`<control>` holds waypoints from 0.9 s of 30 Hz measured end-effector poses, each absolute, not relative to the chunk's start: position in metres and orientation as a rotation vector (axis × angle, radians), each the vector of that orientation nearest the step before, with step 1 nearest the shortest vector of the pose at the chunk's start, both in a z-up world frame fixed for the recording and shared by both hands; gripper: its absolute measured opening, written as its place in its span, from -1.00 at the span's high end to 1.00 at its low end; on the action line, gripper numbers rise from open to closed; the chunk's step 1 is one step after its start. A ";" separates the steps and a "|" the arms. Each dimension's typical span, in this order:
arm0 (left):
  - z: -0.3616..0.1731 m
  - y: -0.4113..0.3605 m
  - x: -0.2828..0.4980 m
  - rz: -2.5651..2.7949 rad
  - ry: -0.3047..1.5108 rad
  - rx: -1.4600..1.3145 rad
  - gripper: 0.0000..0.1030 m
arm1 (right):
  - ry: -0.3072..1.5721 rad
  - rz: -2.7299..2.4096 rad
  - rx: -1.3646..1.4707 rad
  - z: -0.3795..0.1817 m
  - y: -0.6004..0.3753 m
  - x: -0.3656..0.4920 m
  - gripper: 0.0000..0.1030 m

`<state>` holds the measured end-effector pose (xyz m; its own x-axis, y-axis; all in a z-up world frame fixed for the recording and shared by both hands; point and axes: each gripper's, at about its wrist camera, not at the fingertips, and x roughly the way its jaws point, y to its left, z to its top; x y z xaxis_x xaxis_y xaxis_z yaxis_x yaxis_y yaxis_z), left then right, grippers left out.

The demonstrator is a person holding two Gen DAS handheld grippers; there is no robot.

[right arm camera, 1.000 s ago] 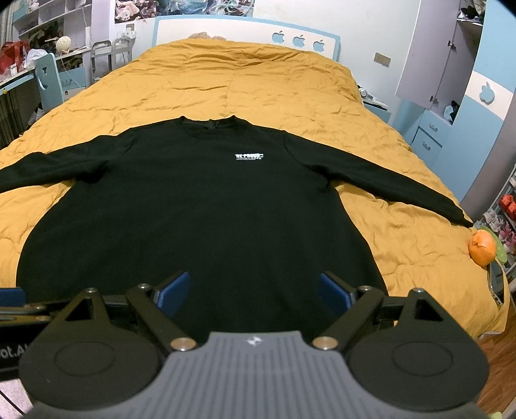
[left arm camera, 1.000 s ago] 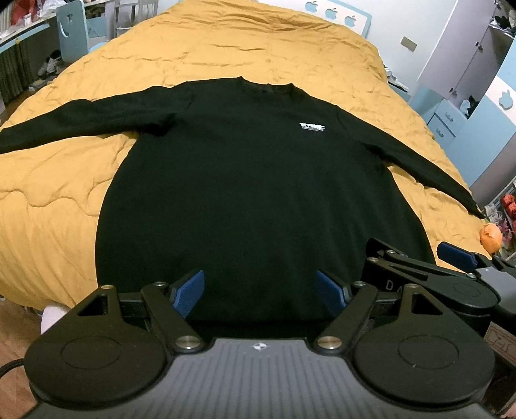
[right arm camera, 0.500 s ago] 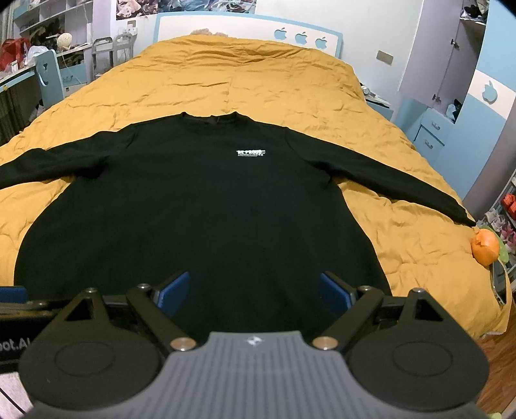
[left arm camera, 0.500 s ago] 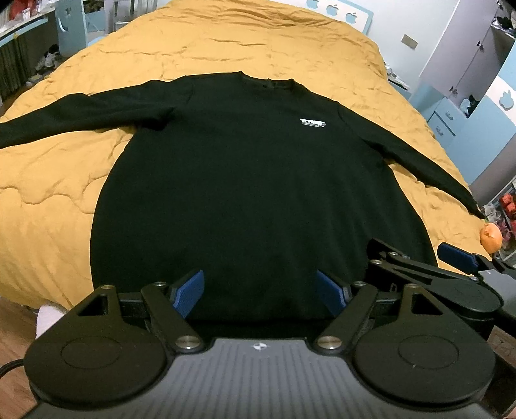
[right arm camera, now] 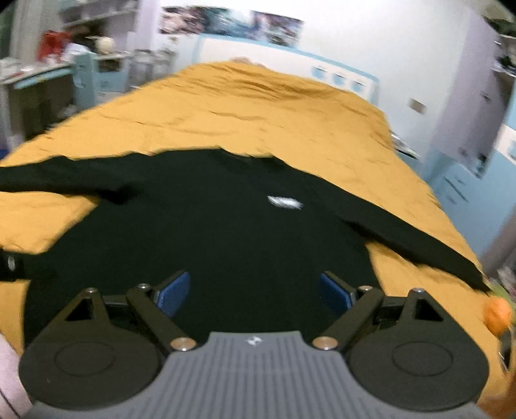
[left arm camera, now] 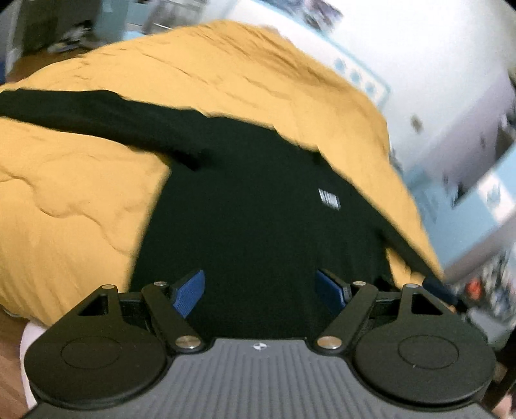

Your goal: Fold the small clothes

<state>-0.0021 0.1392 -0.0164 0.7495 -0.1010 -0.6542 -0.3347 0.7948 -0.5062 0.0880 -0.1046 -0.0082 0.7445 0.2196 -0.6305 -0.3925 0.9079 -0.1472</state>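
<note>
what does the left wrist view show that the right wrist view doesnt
Only the left wrist view follows the sweater's left sleeve far along the quilt. Only the right wrist view shows the orange toy at the bed's edge and the wall posters. Both show the black sweater spread flat on the mustard quilt, its white logo, and an open, empty gripper: left gripper, right gripper.

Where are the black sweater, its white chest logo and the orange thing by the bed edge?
black sweater (right arm camera: 225, 245): right wrist view, middle of the body panel.
white chest logo (right arm camera: 285, 202): right wrist view, centre of the blurred print.
orange thing (right arm camera: 498, 312): right wrist view, its round front face.
</note>
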 end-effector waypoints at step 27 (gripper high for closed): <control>-0.139 0.499 -0.017 0.738 0.135 -1.110 -0.52 | 0.581 0.769 -0.279 -0.089 0.127 0.178 -0.61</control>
